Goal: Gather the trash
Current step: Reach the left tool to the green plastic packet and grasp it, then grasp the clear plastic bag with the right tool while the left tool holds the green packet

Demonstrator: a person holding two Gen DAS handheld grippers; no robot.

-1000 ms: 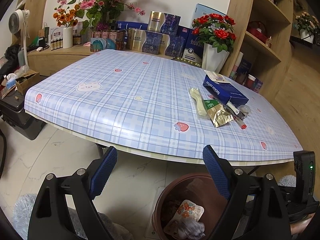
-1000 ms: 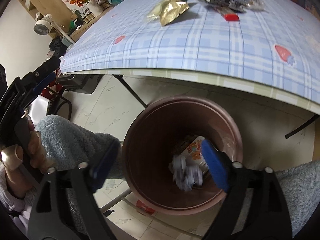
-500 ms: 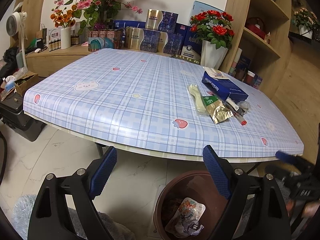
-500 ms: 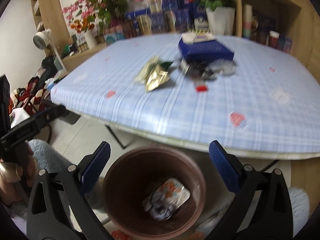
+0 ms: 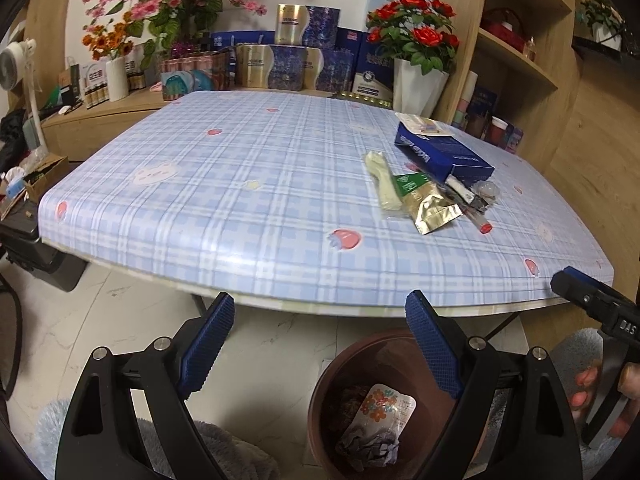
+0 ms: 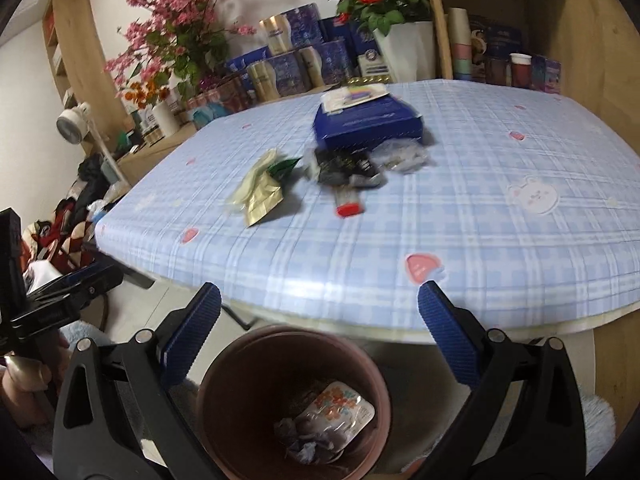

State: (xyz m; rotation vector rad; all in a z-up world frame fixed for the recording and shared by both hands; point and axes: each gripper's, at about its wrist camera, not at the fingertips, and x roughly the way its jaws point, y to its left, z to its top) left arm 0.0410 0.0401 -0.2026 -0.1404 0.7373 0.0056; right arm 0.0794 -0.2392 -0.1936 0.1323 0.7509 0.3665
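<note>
From the left wrist view, the left gripper [image 5: 316, 340] hangs spread wide with nothing in it, just short of the table [image 5: 248, 208] edge. The brown bin [image 5: 332, 384] on the floor below already holds a flowered wrapper [image 5: 384, 404]. On the far right of the cloth a gold pouch [image 5: 434, 210] and a blue box [image 5: 444, 156] lie heaped together with smaller bits.

From the right wrist view, the right gripper [image 6: 320, 332] is likewise spread and empty above the bin [image 6: 224, 400]. I'd judge this a reach for the next piece: lift over the table lip, then forward to the pouch [image 6: 262, 200], with bare cloth all the way
</note>
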